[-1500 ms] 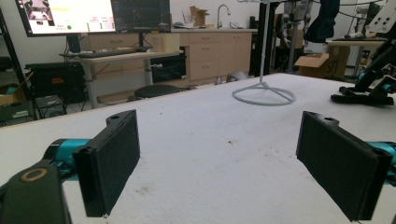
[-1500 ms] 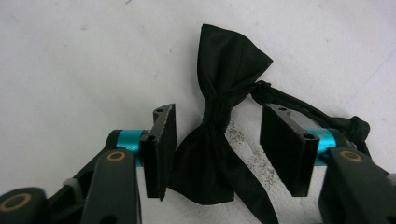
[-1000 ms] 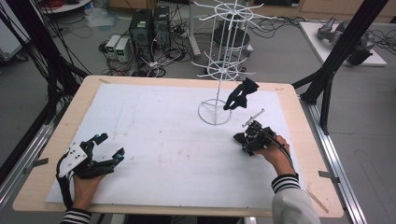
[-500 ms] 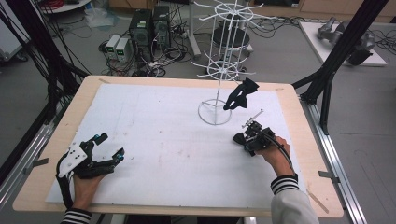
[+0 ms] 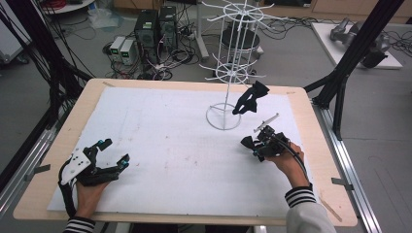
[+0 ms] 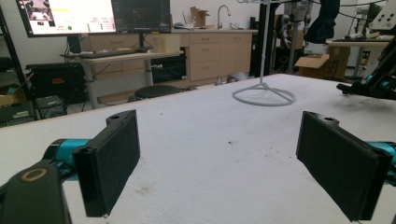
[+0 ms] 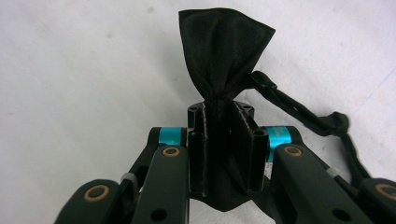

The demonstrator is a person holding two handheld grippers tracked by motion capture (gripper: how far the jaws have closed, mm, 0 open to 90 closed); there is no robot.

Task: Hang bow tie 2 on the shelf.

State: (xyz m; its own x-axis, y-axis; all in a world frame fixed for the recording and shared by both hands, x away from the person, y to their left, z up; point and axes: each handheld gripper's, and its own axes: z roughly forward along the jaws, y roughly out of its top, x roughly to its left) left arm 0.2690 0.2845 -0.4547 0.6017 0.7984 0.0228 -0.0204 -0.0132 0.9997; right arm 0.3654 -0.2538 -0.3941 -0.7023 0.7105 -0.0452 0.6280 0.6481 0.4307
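Note:
A black bow tie (image 7: pixel 224 51) with a thin strap (image 7: pixel 299 109) is pinched at its middle by my right gripper (image 7: pixel 222 116), which is shut on it just above the white table cover. In the high view that gripper (image 5: pixel 252 145) sits right of centre, near the base of the white wire rack (image 5: pixel 228 73). A second black bow tie (image 5: pixel 250 98) hangs from a lower arm of the rack. My left gripper (image 5: pixel 115 150) rests at the front left, open, nothing between its pads (image 6: pixel 112 158). Its view shows the rack base (image 6: pixel 264 96) far off.
The white sheet (image 5: pixel 160 121) covers most of the wooden table (image 5: pixel 311 126). Black frame struts (image 5: pixel 350 58) stand at the right rear corner and along the left side. Computers and cables lie on the floor behind the table.

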